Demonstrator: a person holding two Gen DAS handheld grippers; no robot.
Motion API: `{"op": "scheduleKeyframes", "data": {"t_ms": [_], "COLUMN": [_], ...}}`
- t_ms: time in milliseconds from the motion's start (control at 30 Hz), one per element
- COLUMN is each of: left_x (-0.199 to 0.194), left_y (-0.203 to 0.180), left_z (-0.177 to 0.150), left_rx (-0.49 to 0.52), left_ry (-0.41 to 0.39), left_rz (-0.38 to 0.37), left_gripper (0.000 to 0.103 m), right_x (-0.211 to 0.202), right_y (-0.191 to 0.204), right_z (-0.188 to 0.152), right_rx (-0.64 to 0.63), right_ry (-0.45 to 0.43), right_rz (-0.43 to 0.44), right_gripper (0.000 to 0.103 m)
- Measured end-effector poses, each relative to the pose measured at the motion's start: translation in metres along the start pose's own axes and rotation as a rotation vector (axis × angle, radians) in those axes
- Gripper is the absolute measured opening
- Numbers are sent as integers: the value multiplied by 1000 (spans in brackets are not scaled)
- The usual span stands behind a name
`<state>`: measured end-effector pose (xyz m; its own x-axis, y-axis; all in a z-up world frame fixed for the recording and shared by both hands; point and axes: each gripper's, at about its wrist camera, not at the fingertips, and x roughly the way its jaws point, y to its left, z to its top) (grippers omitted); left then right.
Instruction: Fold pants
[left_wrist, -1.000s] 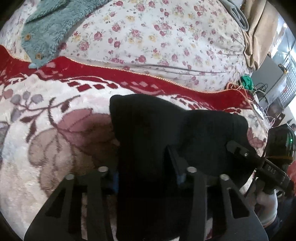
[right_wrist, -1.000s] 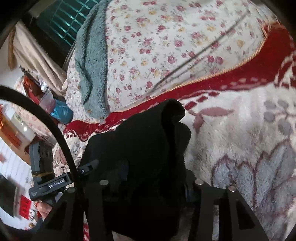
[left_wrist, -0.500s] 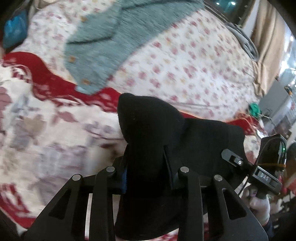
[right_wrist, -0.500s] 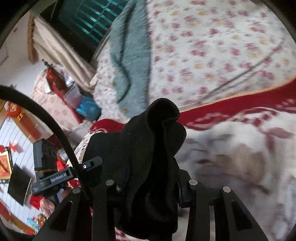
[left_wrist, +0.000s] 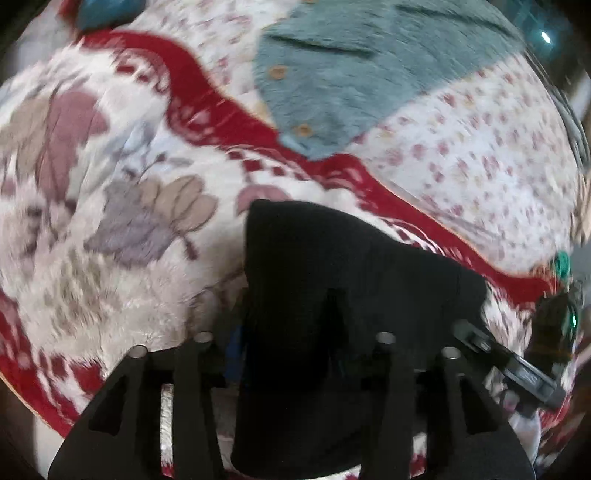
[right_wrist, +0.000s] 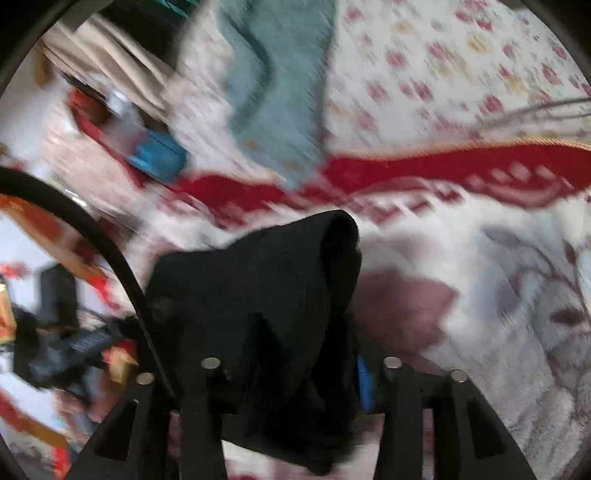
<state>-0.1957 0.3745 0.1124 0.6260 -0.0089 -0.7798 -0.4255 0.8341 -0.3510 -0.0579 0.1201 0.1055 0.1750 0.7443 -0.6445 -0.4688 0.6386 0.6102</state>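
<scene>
Both grippers swung leftward over blanket (left_wrist: 122, 288); left gripper (left_wrist: 291, 354) and right gripper (right_wrist: 299, 369) each clamped on black pants (left_wrist: 332, 295) bunched between jaws; risk: thick fabric slipping, spoiling fold.

- Black pants (left_wrist: 332, 302) bunch up between the left gripper (left_wrist: 295, 343) fingers and block the near middle of its view
- Open plush blanket (left_wrist: 122, 280) lies to the left, bare of objects
- A teal fleece garment (left_wrist: 351, 74) covers the far floral quilt (left_wrist: 480, 147)
- The right gripper (left_wrist: 517, 369) crowds the near right
- In the right wrist view the blanket (right_wrist: 498, 332) is bare on the right; blurred clutter fills the left
</scene>
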Motion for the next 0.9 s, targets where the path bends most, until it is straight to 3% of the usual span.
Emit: {"op": "scheduleKeyframes", "data": {"t_ms": [133, 267, 400, 900], "left_x": [-4, -15, -32, -82], "left_y": [5, -8, -17, -79], "left_z": [-3, -3, -4, -42], "left_rx": [-15, 33, 52, 109], "left_ry": [-14, -56, -109, -265], "left_rz": [-7, 73, 120, 298], "left_gripper": [60, 60, 60, 60], "right_x": [-14, -33, -53, -67], "right_y": [-3, 9, 24, 94], "right_z": [1, 9, 14, -5], "right_rx": [-21, -71, -102, -353], "right_ry": [-6, -47, -99, -138], "right_rz": [-34, -69, -56, -26], "right_gripper": [55, 55, 55, 55]}}
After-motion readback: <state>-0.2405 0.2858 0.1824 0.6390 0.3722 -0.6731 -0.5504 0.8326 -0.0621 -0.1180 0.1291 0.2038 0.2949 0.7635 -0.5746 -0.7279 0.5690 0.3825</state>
